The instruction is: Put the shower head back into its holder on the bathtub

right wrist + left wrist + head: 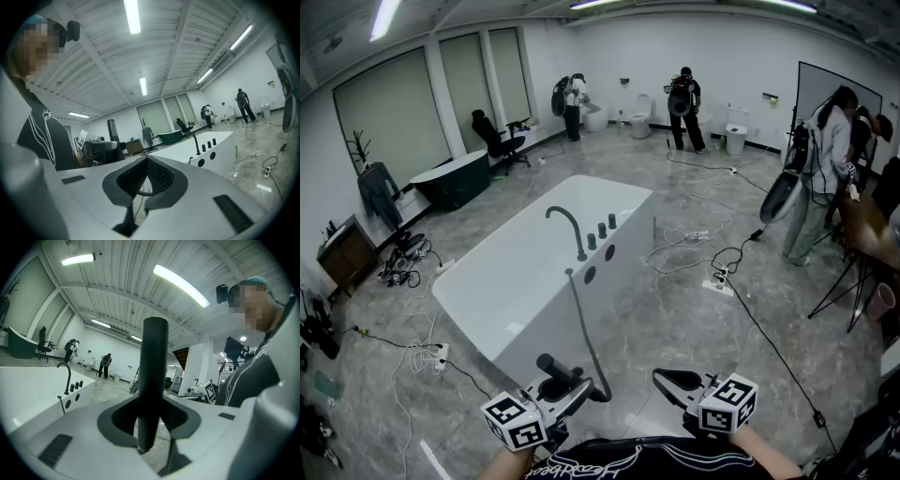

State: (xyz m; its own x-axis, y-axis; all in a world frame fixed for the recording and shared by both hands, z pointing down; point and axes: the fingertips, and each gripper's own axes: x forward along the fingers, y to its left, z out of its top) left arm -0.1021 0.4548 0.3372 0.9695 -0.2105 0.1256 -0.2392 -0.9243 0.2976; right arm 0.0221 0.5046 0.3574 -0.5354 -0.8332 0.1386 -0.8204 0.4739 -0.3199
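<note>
The white bathtub (502, 291) stands in the middle of the head view, with a black arched faucet (568, 225) and three black knobs (601, 232) on its near rim. A dark hose (584, 328) runs from that rim down to the black shower head (555, 367). My left gripper (569, 392) is shut on the shower head, low in front of the tub's near side. In the left gripper view the shower head's handle (153, 376) stands upright between the jaws of the left gripper (150, 430). My right gripper (664, 379) is beside it, shut and empty (146, 161).
Cables and power strips (719, 278) trail over the grey marble floor right of the tub and at its left (422, 354). A person (820, 173) and a tripod (844, 281) are at the right. Further people, toilets (640, 117), a dark tub (455, 178) and an office chair (497, 141) are at the back.
</note>
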